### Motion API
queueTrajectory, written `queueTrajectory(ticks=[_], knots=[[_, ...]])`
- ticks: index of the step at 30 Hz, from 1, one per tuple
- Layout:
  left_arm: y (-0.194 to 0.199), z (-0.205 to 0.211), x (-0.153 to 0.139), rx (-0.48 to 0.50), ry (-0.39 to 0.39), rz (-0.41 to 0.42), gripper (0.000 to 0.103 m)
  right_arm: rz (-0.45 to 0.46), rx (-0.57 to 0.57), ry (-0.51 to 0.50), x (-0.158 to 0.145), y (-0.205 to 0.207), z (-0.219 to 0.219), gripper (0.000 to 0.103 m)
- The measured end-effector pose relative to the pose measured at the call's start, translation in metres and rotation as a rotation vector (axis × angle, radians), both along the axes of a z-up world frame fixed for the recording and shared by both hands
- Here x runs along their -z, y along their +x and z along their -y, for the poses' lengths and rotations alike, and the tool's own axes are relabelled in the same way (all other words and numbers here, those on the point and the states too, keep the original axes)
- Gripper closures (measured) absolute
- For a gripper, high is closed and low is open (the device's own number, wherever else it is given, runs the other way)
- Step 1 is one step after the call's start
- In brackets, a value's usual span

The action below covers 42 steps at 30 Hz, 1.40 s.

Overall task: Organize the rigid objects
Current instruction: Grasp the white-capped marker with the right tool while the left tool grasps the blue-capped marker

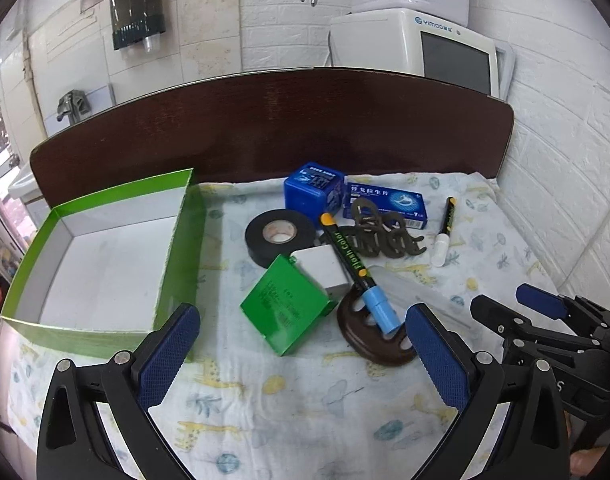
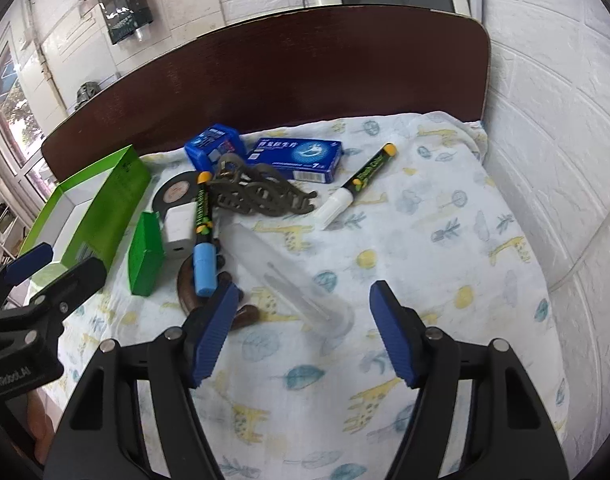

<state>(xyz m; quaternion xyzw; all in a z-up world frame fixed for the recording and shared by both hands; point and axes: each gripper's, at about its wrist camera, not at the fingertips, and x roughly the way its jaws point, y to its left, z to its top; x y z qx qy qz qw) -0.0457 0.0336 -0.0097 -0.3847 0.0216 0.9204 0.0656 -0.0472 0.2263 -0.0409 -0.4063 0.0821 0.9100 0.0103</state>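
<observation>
An open green box (image 1: pixel 105 264) with a white inside stands at the left of the cloth. Right of it lies a pile: a black tape roll (image 1: pixel 279 236), a small green box (image 1: pixel 287 304), a white block (image 1: pixel 323 270), a blue-capped marker (image 1: pixel 357 270) resting on a brown oval piece (image 1: pixel 369 340), brown hair clips (image 1: pixel 379 230), a blue cube box (image 1: pixel 313 188), a blue flat carton (image 1: pixel 389 202) and a white-capped marker (image 1: pixel 445 232). A clear plastic tube (image 2: pixel 289 276) lies ahead of my right gripper (image 2: pixel 301 334). My left gripper (image 1: pixel 301 354) is open near the green box; the right gripper is open too, both holding nothing.
A dark wooden headboard (image 1: pixel 273 128) closes off the far side. A white brick wall (image 1: pixel 565 152) runs along the right. The animal-print cloth (image 2: pixel 425 240) lies bare on its right half. A white appliance (image 1: pixel 425 44) stands behind the headboard.
</observation>
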Motion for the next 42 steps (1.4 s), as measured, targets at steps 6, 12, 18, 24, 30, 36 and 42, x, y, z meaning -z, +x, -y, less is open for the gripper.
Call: queueTrajectory(ticks=[6, 12, 18, 24, 30, 36, 42], knots=[[-0.01, -0.023, -0.001, 0.011, 0.006, 0.022, 0.0, 0.012, 0.086, -0.036, -0.003, -0.024, -0.029, 0.037], [-0.024, -0.038, 0.001, 0.005, 0.047, 0.087, 0.005, 0.064, 0.13, -0.114, 0.008, -0.052, -0.05, 0.049], [-0.039, -0.047, 0.006, -0.003, 0.057, 0.142, 0.019, 0.081, 0.13, -0.143, 0.011, -0.075, -0.059, 0.051], [-0.057, -0.054, 0.023, -0.023, 0.075, 0.252, 0.027, 0.092, 0.146, -0.153, 0.01, -0.102, -0.067, 0.052], [-0.075, -0.056, 0.037, -0.073, 0.091, 0.321, 0.036, 0.14, 0.167, -0.148, 0.021, -0.124, -0.066, 0.057], [-0.089, -0.056, 0.048, -0.131, 0.062, 0.347, 0.038, 0.196, 0.176, -0.189, 0.038, -0.136, -0.064, 0.061], [-0.099, -0.058, 0.049, -0.163, 0.016, 0.343, 0.038, 0.201, 0.17, -0.125, 0.037, -0.14, -0.053, 0.061]])
